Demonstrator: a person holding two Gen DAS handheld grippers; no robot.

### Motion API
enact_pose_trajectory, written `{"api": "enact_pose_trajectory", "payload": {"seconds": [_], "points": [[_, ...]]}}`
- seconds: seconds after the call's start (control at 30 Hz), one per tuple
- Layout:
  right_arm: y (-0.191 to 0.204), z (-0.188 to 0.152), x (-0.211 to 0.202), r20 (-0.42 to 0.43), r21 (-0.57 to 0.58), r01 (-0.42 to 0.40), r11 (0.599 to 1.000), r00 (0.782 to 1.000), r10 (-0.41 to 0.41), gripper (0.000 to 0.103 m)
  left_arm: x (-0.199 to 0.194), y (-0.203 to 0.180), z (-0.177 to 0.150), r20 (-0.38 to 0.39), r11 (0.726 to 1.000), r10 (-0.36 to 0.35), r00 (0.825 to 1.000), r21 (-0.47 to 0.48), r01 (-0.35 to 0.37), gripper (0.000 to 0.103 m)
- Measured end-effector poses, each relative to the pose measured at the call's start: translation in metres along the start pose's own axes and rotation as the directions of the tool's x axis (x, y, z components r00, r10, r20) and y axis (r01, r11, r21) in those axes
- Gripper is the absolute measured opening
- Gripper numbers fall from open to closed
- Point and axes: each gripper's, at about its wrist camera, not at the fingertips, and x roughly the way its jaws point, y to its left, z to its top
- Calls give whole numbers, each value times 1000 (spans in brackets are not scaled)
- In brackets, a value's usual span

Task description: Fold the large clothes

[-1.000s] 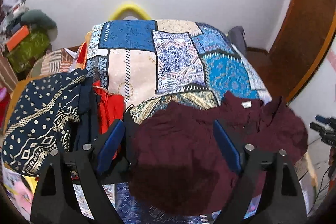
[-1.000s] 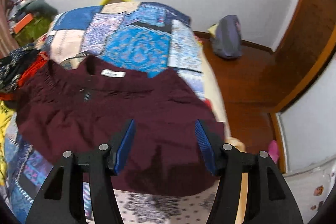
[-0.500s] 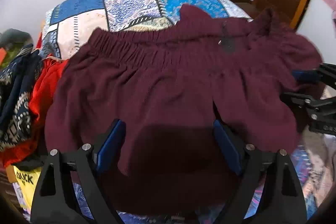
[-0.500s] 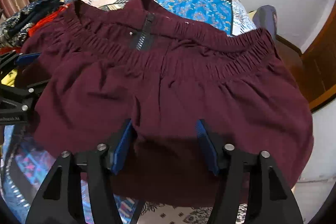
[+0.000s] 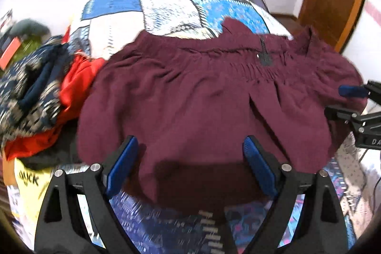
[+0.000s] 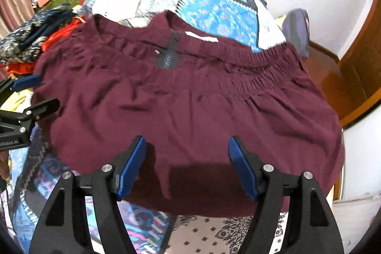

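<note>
Both hand-held grippers, left gripper (image 5: pixel 189 168) and right gripper (image 6: pixel 187 167), jaws just widened, are held spread above the flattened maroon gathered-waist cloth garment (image 5: pixel 214 97) at lower frame, apparently released for folding.

From my left gripper (image 5: pixel 190 161), the maroon garment (image 5: pixel 202 99) hides the bedspread (image 5: pixel 171 8) beneath it. Motion blur smears the bedspread's pattern and the clothes pile (image 5: pixel 35 92) off to the gripper's left. The right gripper (image 5: pixel 354 106) is cut off at the frame edge.
</note>
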Motion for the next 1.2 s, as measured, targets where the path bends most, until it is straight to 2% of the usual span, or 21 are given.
{"api": "enact_pose_trajectory", "payload": {"seconds": [0.13, 0.23, 0.3, 0.37, 0.43, 0.53, 0.67, 0.8, 0.97, 1.0, 1.13, 1.2], "points": [[17, 7, -16, 57, -33, -2, 999, 998, 4, 69, -24, 37, -9, 37, 988, -19, 999, -151, 24, 90], [28, 11, -19, 81, -55, 0, 998, 997, 4, 69, -31, 73, -21, 47, 948, -62, 997, -310, 74, 90], [33, 12, -15, 87, -65, 4, 998, 996, 2, 69, -27, 94, -31, 34, 910, -101, 994, -400, 106, 90], [36, 12, -5, 70, -72, 14, 997, 997, -9, 69, -20, 104, -41, 16, 881, -143, 990, -454, 134, 90], [41, 9, 9, 26, -73, 11, 997, 1000, -9, 69, -9, 111, -50, 1, 840, -212, 977, -510, 183, 90], [45, 1, 30, -26, -61, 8, 998, 1000, -9, 69, 7, 111, -61, 13, 764, -354, 935, -573, 297, 90], [50, -5, 30, 6, -85, 24, 996, 1000, -24, 75, 31, 109, -66, 44, 668, -461, 887, -641, 378, 90], [49, -5, 30, 6, -90, 13, 996, 1000, -13, 77, 46, 111, -63, 100, 608, -498, 862, -669, 428, 90], [42, -8, 37, 17, -59, -26, 998, 999, 27, 84, 61, 105, -51, 139, 576, -509, 849, -679, 456, 91], [42, -9, 37, 20, -55, -30, 998, 999, 31, 85, 63, 103, -48, 136, 580, -507, 851, -677, 454, 92], [44, -10, 38, 32, -52, -26, 998, 999, 28, 85, 69, 92, -38, 128, 633, -460, 879, -646, 426, 92], [45, -10, 37, 34, -51, -21, 998, 999, 23, 85, 70, 89, -37, 128, 638, -427, 895, -658, 399, 92]]}}
